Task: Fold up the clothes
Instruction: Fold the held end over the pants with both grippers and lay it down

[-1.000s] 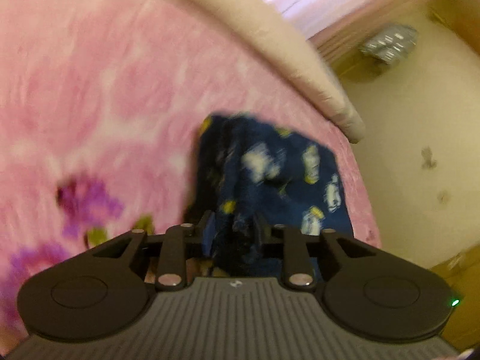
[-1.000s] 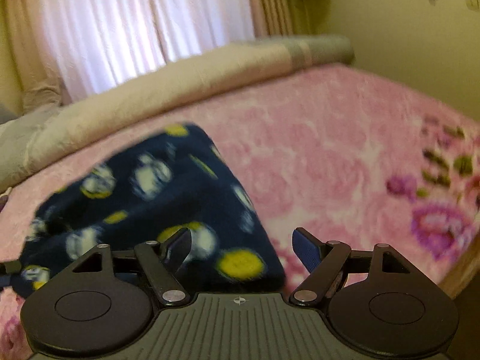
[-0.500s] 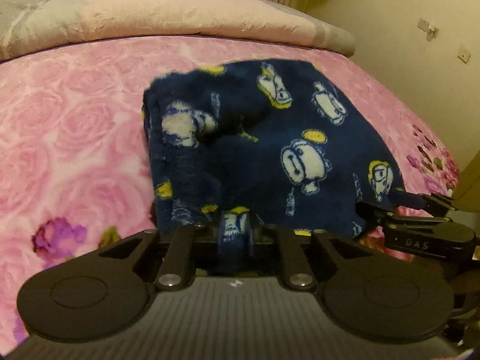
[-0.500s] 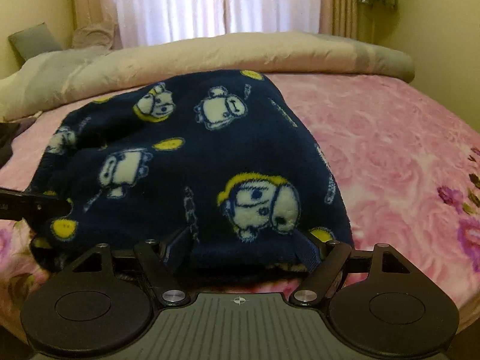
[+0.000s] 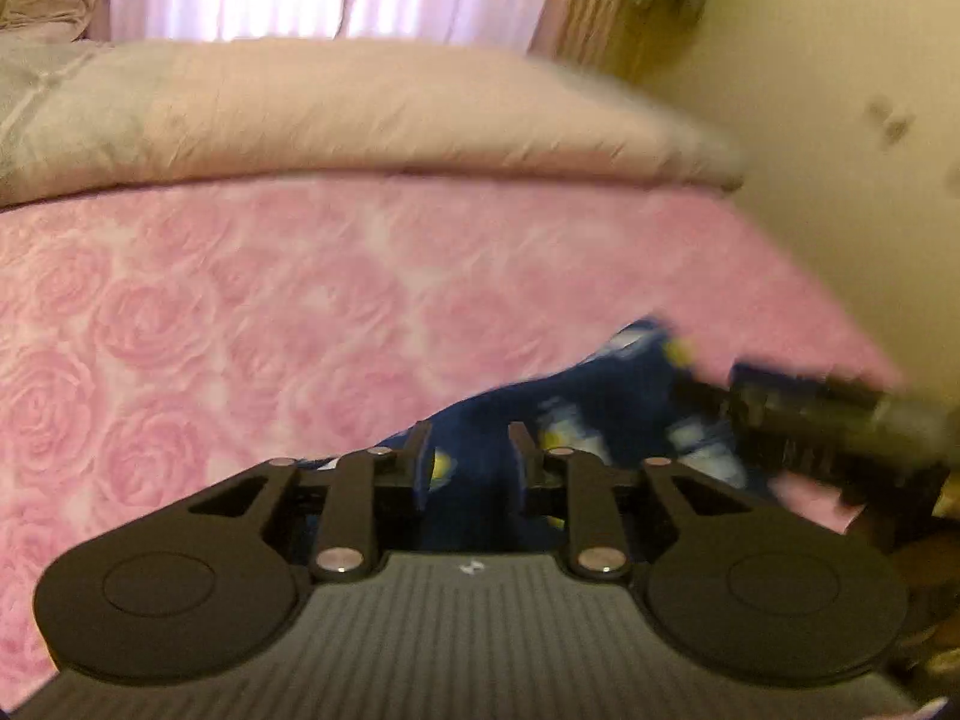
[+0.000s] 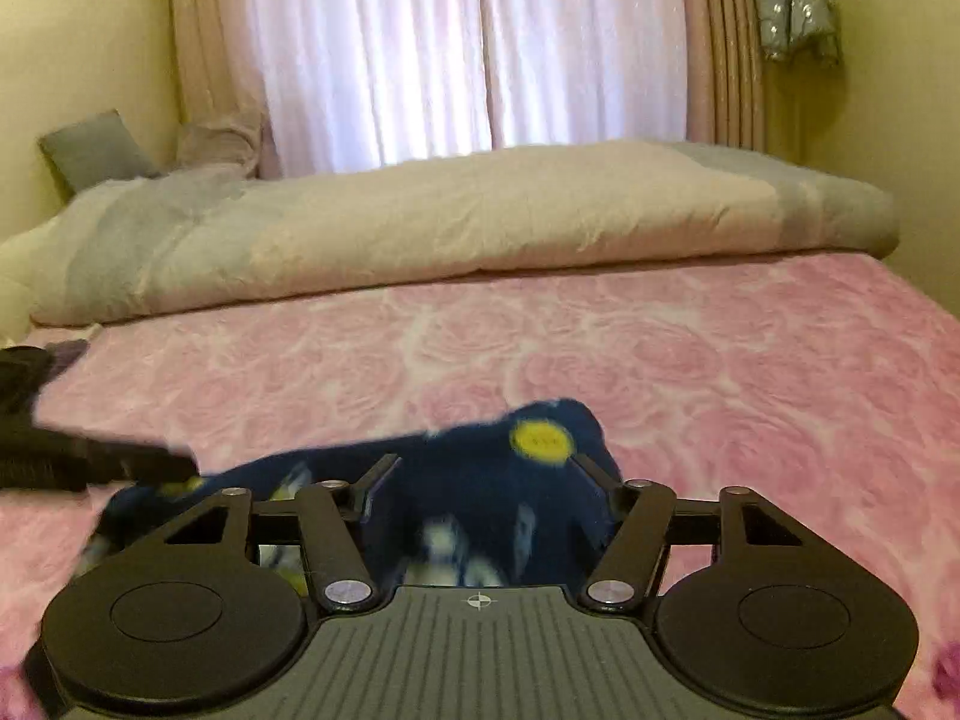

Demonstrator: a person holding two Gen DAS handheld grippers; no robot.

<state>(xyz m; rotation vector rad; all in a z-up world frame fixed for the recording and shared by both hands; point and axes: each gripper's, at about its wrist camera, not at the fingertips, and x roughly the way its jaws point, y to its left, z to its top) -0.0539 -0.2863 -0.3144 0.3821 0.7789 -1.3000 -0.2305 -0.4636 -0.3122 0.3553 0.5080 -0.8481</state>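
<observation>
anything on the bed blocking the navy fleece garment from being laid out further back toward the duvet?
Nothing visible. Between the navy fleece garment and the beige duvet there is only bare pink rose blanket. Both grippers are already at the garment.

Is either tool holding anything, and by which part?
The near edge of the blue fleece garment lies between both tools' jaws: left tool opening, right tool closing. Whether either pinches it cannot be told.

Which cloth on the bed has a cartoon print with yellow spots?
The dark blue fleece garment at the near edge. The pink blanket shows only roses, and the rolled duvet behind is plain beige and grey.
</observation>
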